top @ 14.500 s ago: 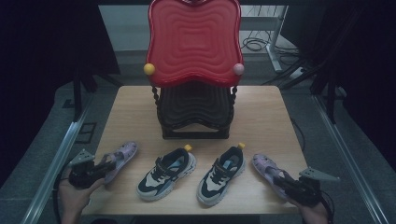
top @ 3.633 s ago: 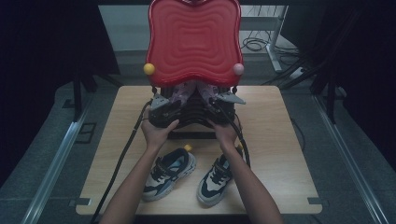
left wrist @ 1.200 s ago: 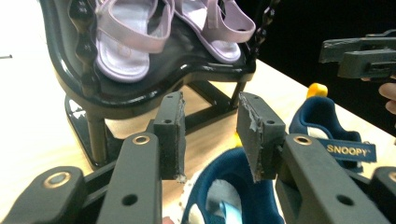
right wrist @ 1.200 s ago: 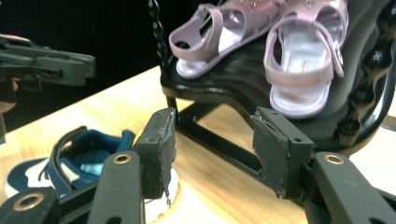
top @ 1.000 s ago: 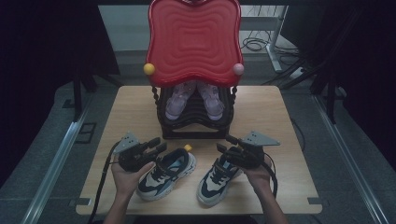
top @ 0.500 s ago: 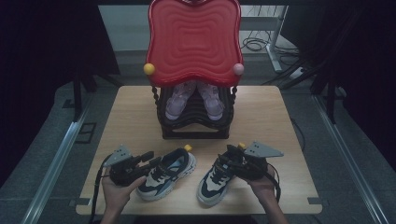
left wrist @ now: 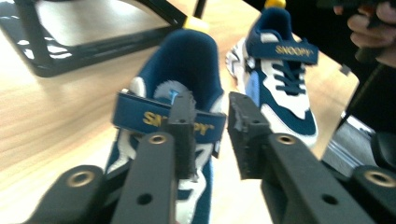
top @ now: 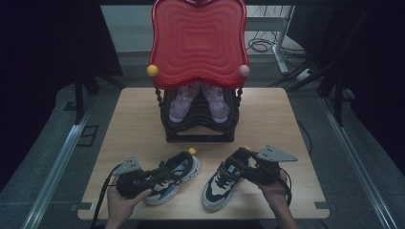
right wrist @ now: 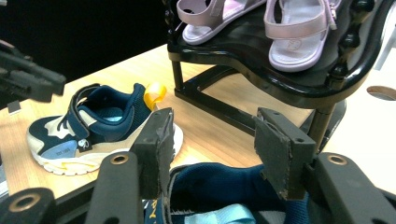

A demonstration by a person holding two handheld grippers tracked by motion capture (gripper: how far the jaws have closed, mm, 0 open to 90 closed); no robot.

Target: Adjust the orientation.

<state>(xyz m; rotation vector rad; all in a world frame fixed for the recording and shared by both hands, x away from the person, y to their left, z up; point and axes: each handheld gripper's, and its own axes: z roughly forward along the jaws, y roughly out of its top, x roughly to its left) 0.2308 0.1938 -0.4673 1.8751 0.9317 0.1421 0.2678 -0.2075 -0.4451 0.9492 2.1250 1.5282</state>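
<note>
Your left gripper (top: 160, 174) sits over the left sneaker (top: 175, 175) near the desk's (top: 133, 114) front edge. Its jaws have just been closing around the strap (left wrist: 140, 115), but a gap still shows, so no clamp yet. Your right gripper (top: 240, 162) hovers at the right sneaker's (top: 220, 183) heel, jaws apart either side of the collar, pads clear. The sandals (top: 197, 100) rest on the black rack (top: 198, 125) at the back edge.

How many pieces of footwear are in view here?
4: two lilac sandals side by side on the black rack, two navy sneakers on the table, one at the left gripper, one at the right gripper.
</note>
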